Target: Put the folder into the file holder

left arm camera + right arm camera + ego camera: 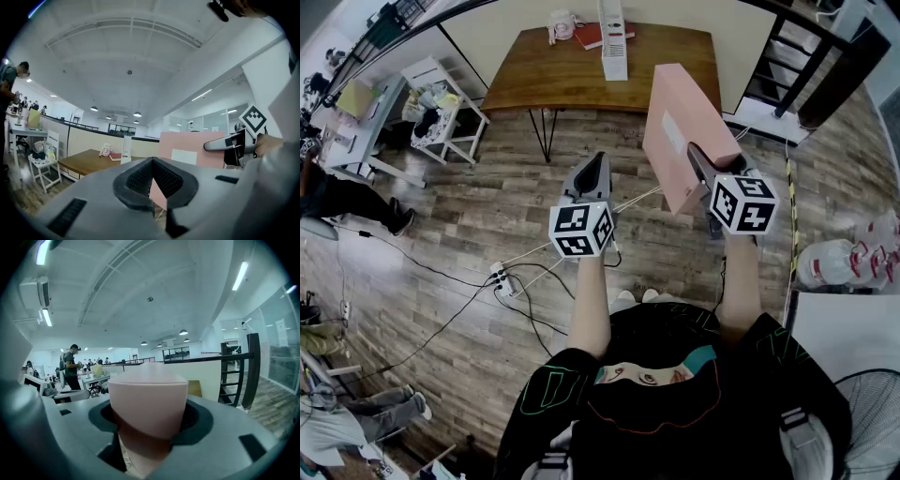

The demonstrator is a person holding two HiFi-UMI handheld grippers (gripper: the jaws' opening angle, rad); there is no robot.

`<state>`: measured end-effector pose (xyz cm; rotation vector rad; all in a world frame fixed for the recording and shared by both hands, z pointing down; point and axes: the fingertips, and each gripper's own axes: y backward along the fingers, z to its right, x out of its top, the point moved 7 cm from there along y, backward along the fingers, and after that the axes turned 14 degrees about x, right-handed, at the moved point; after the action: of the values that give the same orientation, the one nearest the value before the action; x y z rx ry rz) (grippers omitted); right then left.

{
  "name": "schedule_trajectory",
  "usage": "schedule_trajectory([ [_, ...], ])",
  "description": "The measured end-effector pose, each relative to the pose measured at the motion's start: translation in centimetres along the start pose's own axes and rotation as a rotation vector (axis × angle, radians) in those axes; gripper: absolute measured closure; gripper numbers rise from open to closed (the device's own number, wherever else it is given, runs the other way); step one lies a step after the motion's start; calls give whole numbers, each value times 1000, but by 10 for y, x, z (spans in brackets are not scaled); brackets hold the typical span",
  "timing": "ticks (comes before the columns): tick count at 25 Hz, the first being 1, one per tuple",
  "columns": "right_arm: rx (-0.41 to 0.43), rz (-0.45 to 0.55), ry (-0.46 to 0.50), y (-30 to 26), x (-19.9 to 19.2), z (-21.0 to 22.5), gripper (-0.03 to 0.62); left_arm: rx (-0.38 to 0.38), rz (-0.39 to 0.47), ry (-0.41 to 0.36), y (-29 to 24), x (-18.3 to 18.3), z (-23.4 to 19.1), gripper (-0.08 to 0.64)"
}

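My right gripper (701,167) is shut on a pink box folder (682,131) and holds it upright in the air over the wooden floor, short of the table. In the right gripper view the pink folder (146,399) fills the space between the jaws. My left gripper (592,172) hangs to its left, shut and empty. From the left gripper view the folder (187,150) shows beyond the closed tips. The white file holder (614,42) stands upright at the far middle of the brown table (544,80); the left gripper view also shows the file holder (125,149).
A red book (598,36) and a small pink object (562,26) lie on the table beside the holder. A white trolley (441,117) stands left of the table. Cables and a power strip (500,277) lie on the floor. Dark stair rails (825,56) rise at right.
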<state>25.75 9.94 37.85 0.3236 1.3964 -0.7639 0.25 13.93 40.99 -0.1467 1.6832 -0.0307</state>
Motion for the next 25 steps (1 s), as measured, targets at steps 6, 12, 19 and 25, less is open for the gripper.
schedule_trajectory([
  [6,17,3,-26,9,-4,-2,302,10,9,4,13,2,6,563],
  [12,32,14,-32,10,-5,1,304,24,16,10,17,0,10,563],
  [19,29,30,-34,14,0,11,304,35,32,13,17,3,14,563],
  [25,26,55,-54,11,4,19,304,51,38,-4,19,6,12,563],
])
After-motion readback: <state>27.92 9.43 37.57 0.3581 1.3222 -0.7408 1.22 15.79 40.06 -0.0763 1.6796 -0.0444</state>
